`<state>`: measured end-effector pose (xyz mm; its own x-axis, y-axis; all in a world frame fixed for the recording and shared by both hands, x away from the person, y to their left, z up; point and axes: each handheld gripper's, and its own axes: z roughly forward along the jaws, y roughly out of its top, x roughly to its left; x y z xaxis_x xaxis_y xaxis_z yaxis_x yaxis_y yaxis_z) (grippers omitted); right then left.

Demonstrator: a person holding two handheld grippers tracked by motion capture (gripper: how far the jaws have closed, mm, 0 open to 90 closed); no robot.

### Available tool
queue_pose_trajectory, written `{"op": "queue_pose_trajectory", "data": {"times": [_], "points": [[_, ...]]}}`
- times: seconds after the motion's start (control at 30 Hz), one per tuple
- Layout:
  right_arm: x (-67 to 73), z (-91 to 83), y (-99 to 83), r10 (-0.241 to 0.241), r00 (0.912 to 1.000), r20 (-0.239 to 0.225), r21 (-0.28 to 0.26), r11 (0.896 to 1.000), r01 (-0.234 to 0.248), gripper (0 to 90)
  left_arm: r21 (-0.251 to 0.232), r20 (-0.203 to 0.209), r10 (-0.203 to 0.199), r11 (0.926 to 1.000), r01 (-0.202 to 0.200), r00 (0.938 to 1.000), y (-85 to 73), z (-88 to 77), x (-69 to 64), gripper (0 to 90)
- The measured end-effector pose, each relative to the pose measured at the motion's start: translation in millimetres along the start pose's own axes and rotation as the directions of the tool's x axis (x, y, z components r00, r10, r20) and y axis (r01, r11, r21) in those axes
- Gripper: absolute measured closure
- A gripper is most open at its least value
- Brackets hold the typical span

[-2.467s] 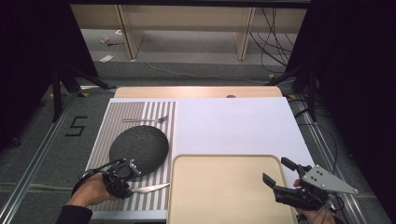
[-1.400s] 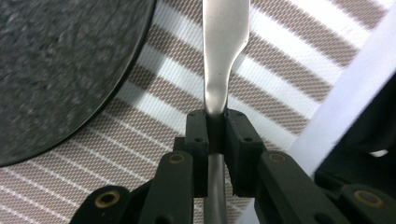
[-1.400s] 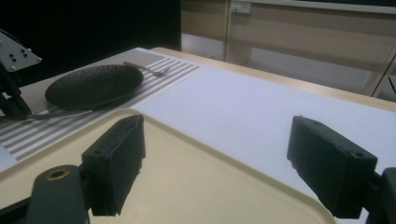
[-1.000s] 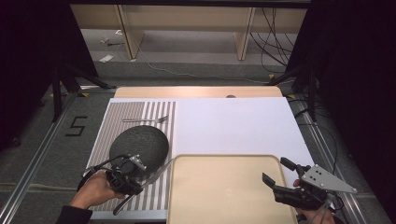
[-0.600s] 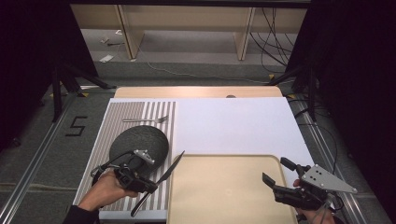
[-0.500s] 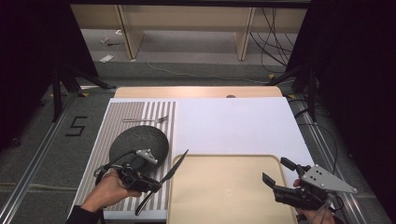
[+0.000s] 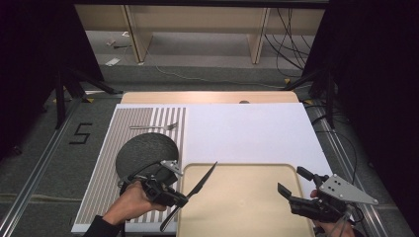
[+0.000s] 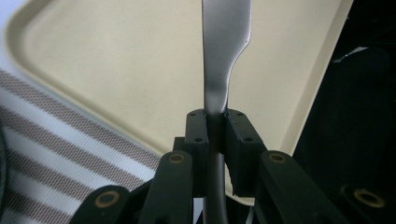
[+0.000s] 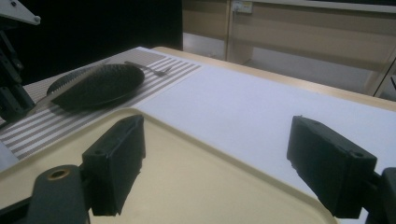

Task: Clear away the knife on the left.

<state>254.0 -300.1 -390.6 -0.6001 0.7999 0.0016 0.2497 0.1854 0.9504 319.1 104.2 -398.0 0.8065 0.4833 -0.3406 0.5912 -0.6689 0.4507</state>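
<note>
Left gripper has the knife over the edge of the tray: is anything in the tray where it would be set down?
Nothing visible is in the way. The left gripper is shut on the knife, whose blade already reaches over the tray's left edge. The tray floor is bare. The right gripper hovers open at the tray's right corner, away from the knife.

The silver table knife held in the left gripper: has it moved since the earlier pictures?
Yes. The silver table knife left the striped placemat; its blade now reaches rightward over the beige tray.
</note>
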Motion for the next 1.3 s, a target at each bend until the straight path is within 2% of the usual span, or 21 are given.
{"op": "queue_pose_trajectory", "data": {"times": [0.2, 0.33, 0.6, 0.67, 0.87, 1.07, 1.3], "points": [[0.1, -0.2, 0.1, 0.001, 1.0, -0.001, -0.001, 1.0, -0.001, 20.2, 0.032, 0.018, 0.018, 0.9993, -0.018, 0.9997, 12.4, 10.3, -4.4, 79.8], [0.2, -0.2, 0.1, 0.001, 1.0, -0.001, -0.001, 1.0, -0.001, 20.2, 0.035, 0.025, 0.015, 0.9993, -0.015, 0.9996, 16.7, 14.1, -5.7, 79.8], [0.2, -0.3, 0.2, 0.002, 1.0, -0.001, -0.001, 1.0, -0.002, 20.2, 0.08, 0.035, 0.016, 0.9966, -0.019, 0.9992, 26.3, 26.2, -7.9, 79.8], [0.4, -0.3, 0.2, 0.001, 1.0, -0.002, -0.001, 1.0, -0.001, 20.2, 0.091, 0.032, 0.003, 0.9958, -0.006, 0.9995, 29.1, 29.6, -8.6, 79.8], [0.3, -0.1, 0.2, -0.002, 1.0, -0.003, 0.002, 1.0, 0.002, 20.2, 0.151, 0.049, -0.014, 0.9886, 0.006, 0.9987, 39.1, 42.8, -10.8, 79.7], [0.4, -0.6, 0.2, 0.0, 1.0, -0.004, 0.001, 1.0, 0.0, 20.2, 0.209, 0.048, -0.004, 0.9779, -0.006, 0.9988, 46.0, 57.3, -12.6, 79.7], [0.5, -0.3, 0.2, 0.0, 1.0, -0.005, -0.001, 1.0, 0.0, 20.2, 0.236, 0.045, -0.027, 0.9715, 0.015, 0.9986, 49.0, 68.1, -9.6, 79.7]]}}
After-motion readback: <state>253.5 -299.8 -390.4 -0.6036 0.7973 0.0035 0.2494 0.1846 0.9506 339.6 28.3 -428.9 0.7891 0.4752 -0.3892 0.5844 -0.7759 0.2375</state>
